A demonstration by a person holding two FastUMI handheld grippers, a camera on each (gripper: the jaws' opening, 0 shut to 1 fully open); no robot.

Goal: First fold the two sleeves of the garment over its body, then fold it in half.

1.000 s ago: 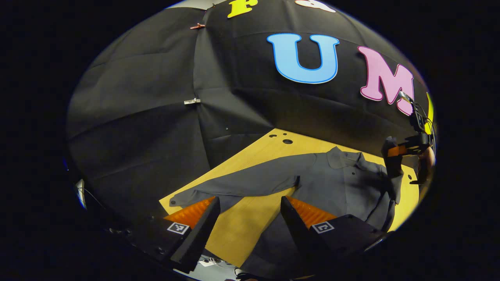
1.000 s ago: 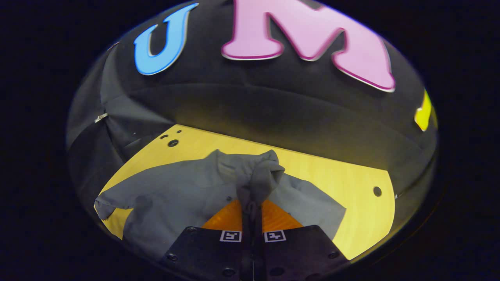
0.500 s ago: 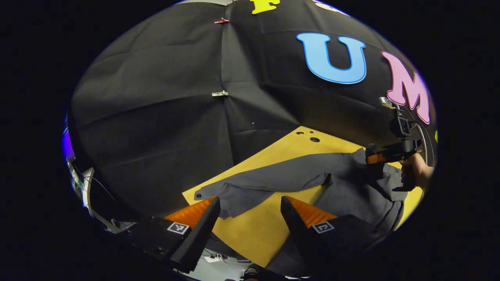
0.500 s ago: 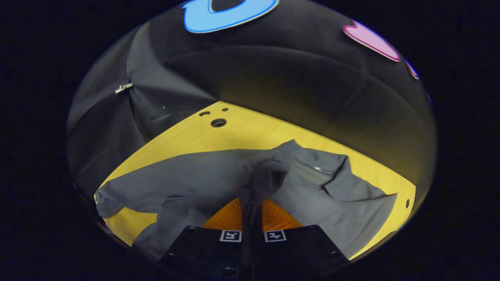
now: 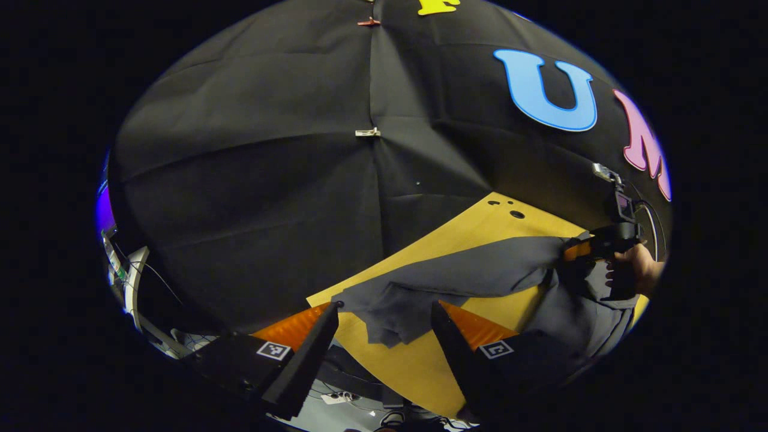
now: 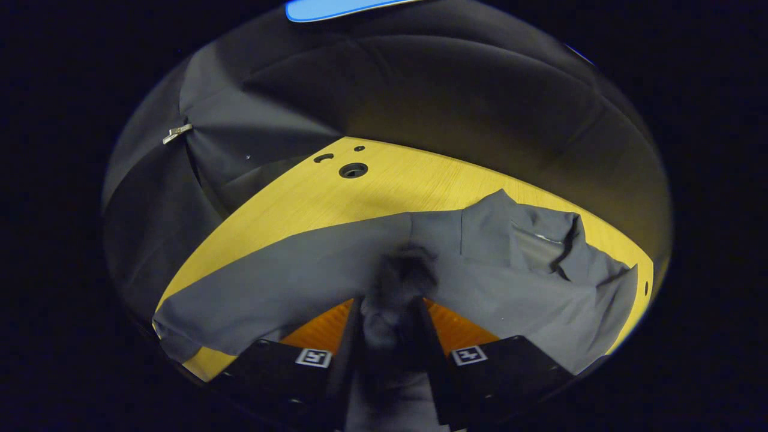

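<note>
Two tools work the limp, light grey garment spread on the yellow worktop: the left tool hangs spread wide before the outstretched sleeve's cuff, the best hold, while the right tool, part-parted, loosely brackets bunched sleeve cloth.

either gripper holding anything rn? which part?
Right gripper has a bunched fold of the grey shirt between its fingers; the jaws look partly parted, so whether it is clamped cannot be told. Left gripper is open, holding nothing.
</note>
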